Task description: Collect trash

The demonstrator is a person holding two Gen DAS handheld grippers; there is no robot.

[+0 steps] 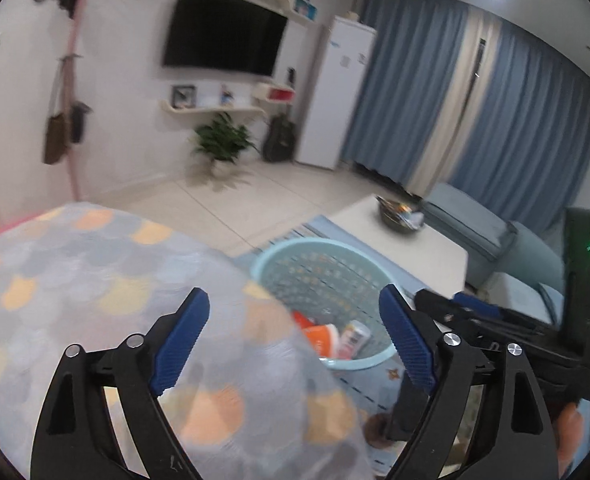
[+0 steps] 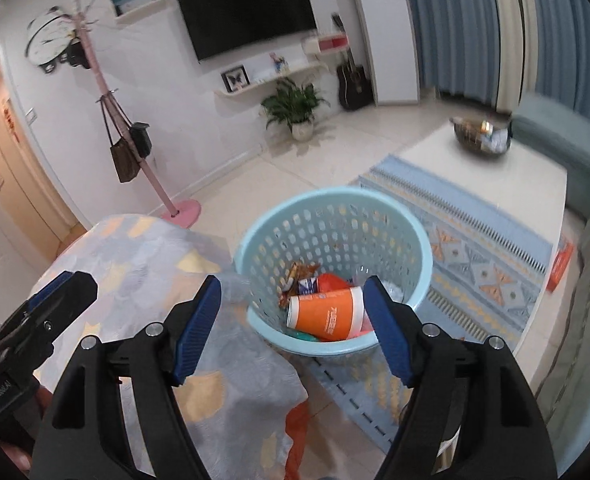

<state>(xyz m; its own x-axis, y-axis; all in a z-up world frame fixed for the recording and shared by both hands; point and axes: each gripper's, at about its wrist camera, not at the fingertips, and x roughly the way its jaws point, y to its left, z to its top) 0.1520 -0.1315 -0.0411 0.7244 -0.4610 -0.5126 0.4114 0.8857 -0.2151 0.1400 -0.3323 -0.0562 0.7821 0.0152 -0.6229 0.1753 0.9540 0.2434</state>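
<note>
A light blue perforated basket point(image 2: 335, 216) stands on the floor and holds an orange paper cup point(image 2: 327, 312), snack wrappers point(image 2: 301, 276) and other trash. My right gripper point(image 2: 291, 320) is open and empty, held above the basket's near rim. My left gripper point(image 1: 295, 336) is open and empty, over the edge of a patterned cloth point(image 1: 75, 280) with the basket point(image 1: 327, 256) behind it. In the left wrist view the right gripper point(image 1: 475, 308) shows at right. In the right wrist view the left gripper point(image 2: 55, 292) shows at left.
A cloth-covered surface point(image 2: 143, 264) lies left of the basket. A patterned rug point(image 2: 475, 248) and a white coffee table point(image 2: 495, 168) with a dark bowl point(image 2: 481, 136) are to the right. A sofa point(image 2: 567, 144), a pink coat stand point(image 2: 135, 148) and a plant point(image 2: 295, 108) stand further off.
</note>
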